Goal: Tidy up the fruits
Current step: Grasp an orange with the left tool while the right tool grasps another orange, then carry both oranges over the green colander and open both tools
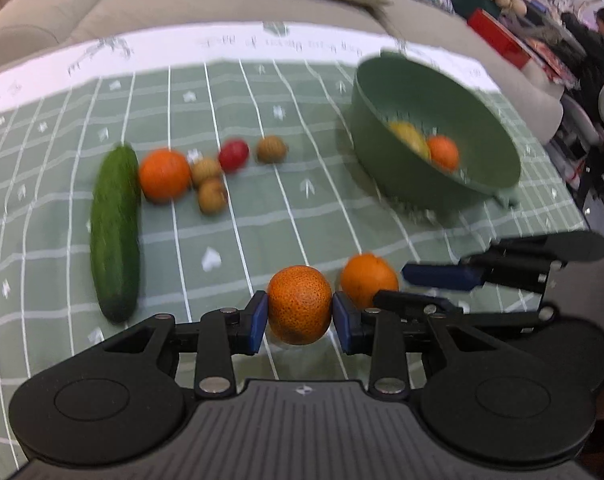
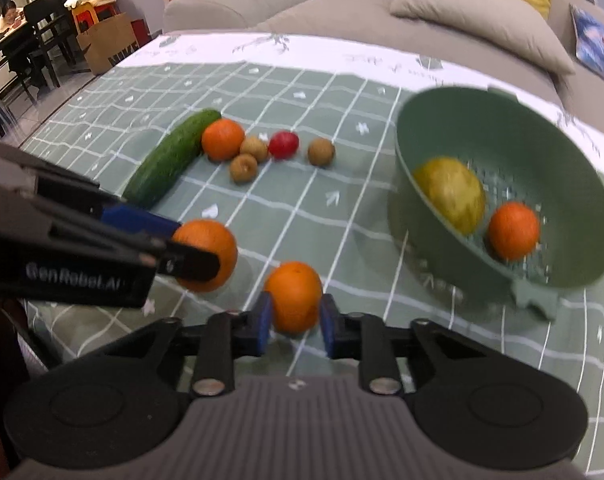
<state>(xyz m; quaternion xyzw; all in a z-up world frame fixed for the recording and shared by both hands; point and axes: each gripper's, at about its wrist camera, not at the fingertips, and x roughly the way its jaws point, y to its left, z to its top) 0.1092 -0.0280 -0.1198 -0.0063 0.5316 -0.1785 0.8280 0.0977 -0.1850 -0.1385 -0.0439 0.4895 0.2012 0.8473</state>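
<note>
Two oranges pinched, one in each claw, with the bowl waiting to the right

The left claw [image 1: 300,316] pinches an orange [image 1: 300,304] between its blue pads; the right claw [image 2: 294,322] pinches a second orange [image 2: 294,296] the same way. Both fruits look lifted clear of the checked cloth [image 1: 262,220] on the worktop, side by side and near each other, probably so that both can travel to the bowl in one trip.

The green bowl [image 2: 462,120] stands at the right of the worktop, tipped toward the cameras. Its floor is pierced like a strainer. Inside lie one orange [image 2: 513,230] and one large yellow-green fruit [image 2: 450,194], so sorting seems already under way.

Still on the cloth, in a cluster at the left: one cucumber [image 1: 116,232], one orange [image 1: 164,176] touching it or just beside it, three small brown fruits [image 2: 248,158] and one small red fruit [image 2: 283,145].

Count: four oranges in all (two held, one in the bowl, one on the cloth), three brown, one red, one yellow-green, one cucumber

A sofa [image 1: 182,8] with cushions lies beyond the worktop
</note>
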